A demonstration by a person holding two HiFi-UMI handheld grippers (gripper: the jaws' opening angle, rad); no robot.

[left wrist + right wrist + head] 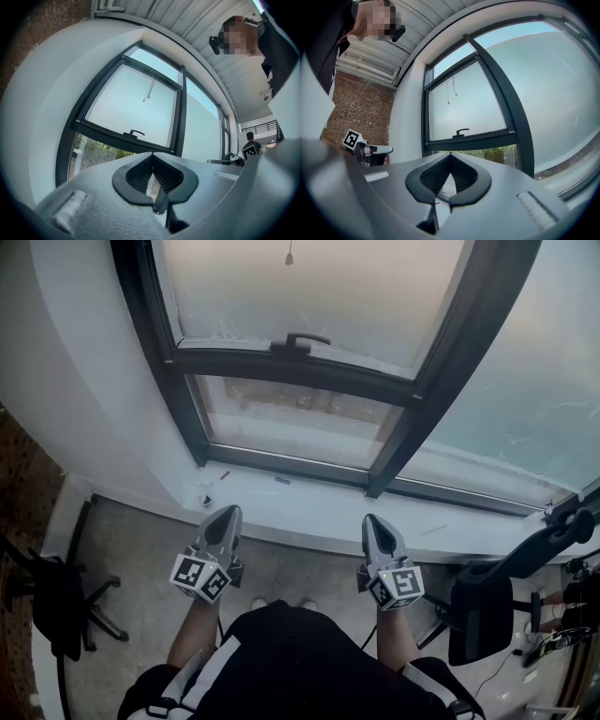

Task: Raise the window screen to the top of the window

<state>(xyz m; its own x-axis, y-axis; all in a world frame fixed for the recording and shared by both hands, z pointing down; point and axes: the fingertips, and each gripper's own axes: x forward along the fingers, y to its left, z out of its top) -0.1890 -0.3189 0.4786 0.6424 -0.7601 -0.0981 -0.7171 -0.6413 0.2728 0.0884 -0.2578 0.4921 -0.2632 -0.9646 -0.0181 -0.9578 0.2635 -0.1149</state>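
In front of the person, the window (427,371) carries its window screen (319,292) over the upper pane. It looks light and flexible, so the stiff handle (307,337) on its bottom rail is likely the place to grip. The left gripper (228,514) and right gripper (374,521) hang well short, jaws closed and empty.

An office in an industrial-style building. A swivel chair (56,601) stands left of the left claw (226,514) and a second chair (487,610) right of the right claw (375,523). A bare floor (141,545) lies below them, a brick wall (358,112) to the far left, a ribbed ceiling (187,21) above and a tall dark-framed window (281,364) ahead.
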